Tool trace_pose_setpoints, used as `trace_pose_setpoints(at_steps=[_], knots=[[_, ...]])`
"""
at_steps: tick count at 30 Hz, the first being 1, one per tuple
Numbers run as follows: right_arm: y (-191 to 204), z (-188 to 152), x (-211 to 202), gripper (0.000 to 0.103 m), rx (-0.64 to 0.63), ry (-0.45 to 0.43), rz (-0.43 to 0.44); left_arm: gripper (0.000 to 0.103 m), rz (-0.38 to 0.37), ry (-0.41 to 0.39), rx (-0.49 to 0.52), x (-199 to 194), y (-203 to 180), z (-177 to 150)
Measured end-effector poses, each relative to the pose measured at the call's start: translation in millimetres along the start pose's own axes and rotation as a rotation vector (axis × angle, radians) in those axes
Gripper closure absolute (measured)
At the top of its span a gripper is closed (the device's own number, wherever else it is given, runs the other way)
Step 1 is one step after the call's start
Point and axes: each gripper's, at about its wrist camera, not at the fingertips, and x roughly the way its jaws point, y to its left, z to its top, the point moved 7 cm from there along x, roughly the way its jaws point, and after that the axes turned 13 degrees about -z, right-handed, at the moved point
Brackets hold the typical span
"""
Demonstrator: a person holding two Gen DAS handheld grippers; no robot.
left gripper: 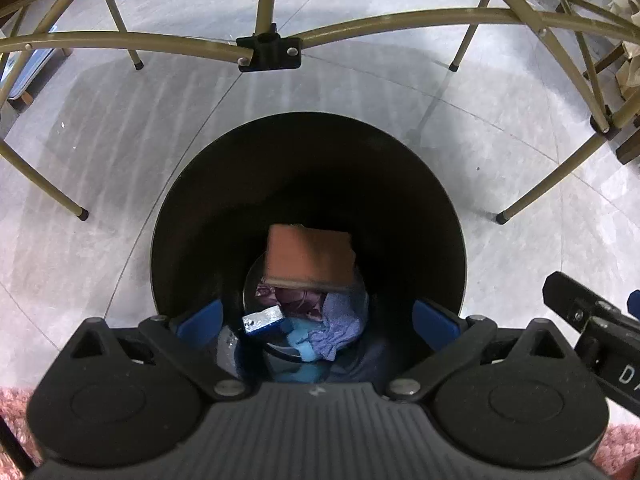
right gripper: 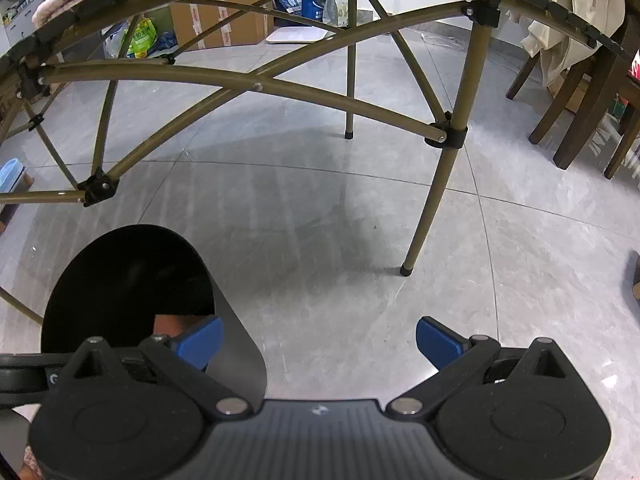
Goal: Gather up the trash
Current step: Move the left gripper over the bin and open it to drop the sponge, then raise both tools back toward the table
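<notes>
Your left tool (left gripper: pixel 316 316) is wide open over the black bin (left gripper: pixel 192 208), the orange piece (left gripper: pixel 310 254) is dropping in, so fetch more trash next

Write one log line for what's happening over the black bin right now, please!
left gripper: open, over bin | brown sponge: inside bin on trash | right gripper: open, empty, beside bin

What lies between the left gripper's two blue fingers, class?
In the left wrist view, the left gripper is open over the black bin. Between its fingers lies only the trash inside: an orange sponge, purple cloth, foil packet.
</notes>
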Motion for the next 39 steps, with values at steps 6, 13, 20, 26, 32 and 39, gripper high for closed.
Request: trace_pose_setpoints(at_steps=[6, 13, 20, 26, 32, 39], knots=[[-0.2, -0.1, 0.5, 0.000, -0.001, 0.002, 0.001, 0.000, 0.005, 0.001, -0.005, 0.4, 2.8, 0.7], [-0.1, -0.2, 0.5, 0.000, 0.000, 0.002, 0.001, 0.000, 0.006, 0.006, -0.005, 1.3, 3.1, 0.0], [0.1, 0.4, -0.7, 0.000, 0.005, -0.005, 0.001, 0.000, 0.005, -0.018, 0.005, -4.5, 1.0, 0.3], [-0.8, 5.4, -8.7, 0.000, 0.002, -0.041, 0.009, 0.000, 0.009, -0.072, 0.028, -17.7, -2.2, 6.6], [-5.3, 17.0, -23.5, 0.000, 0.003, -0.119, -0.001, 0.000, 0.018, -0.166, 0.066, -39.3, -6.4, 18.2], [-12.6, 34.9, -50.7, 0.000, 0.021, -0.264, -0.009, 0.000, 0.077, -0.327, 0.133, -73.4, -13.3, 32.7]])
